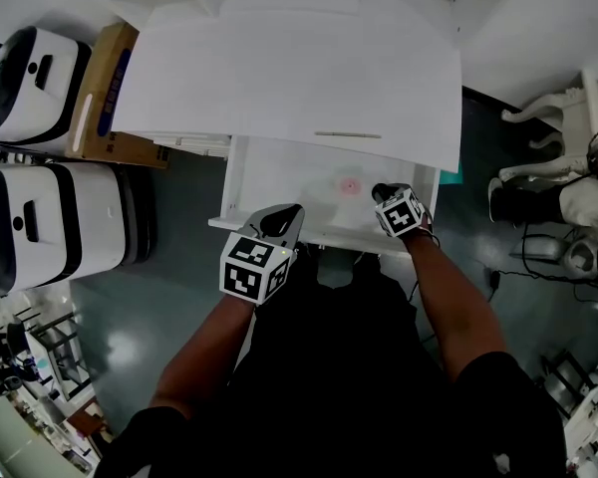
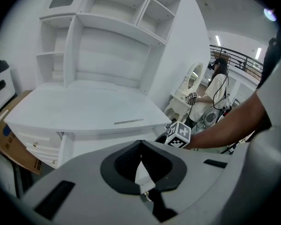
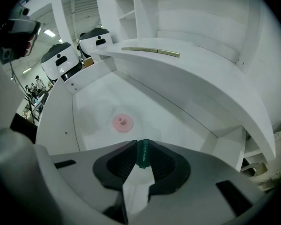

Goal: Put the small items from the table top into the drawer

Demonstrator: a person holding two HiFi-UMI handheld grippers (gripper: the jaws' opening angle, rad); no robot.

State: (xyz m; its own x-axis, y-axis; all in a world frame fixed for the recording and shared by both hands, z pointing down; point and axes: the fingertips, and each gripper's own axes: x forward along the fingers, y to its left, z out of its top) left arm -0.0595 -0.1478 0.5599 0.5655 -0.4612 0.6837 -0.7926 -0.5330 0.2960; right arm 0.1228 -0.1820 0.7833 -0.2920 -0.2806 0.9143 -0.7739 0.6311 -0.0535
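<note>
The white desk's drawer (image 1: 269,182) stands pulled out under the bare table top (image 1: 289,68). A small round pink item (image 1: 350,185) (image 3: 122,122) lies on the drawer floor. My right gripper (image 1: 384,191) (image 3: 142,150) hangs over the drawer's right part, near the pink item, shut on a thin green item (image 3: 142,154) that stands upright between its pads. My left gripper (image 1: 284,215) (image 2: 140,150) is at the drawer's front edge, jaws shut with nothing visible between them. The right gripper's marker cube (image 2: 179,134) shows in the left gripper view.
A gold handle (image 1: 347,134) runs along the desk's front edge. Two white machines (image 1: 40,78) (image 1: 55,222) and a cardboard box (image 1: 105,88) stand left of the desk. A white chair (image 1: 558,108) and cables are at the right. Another person (image 2: 218,86) stands far back.
</note>
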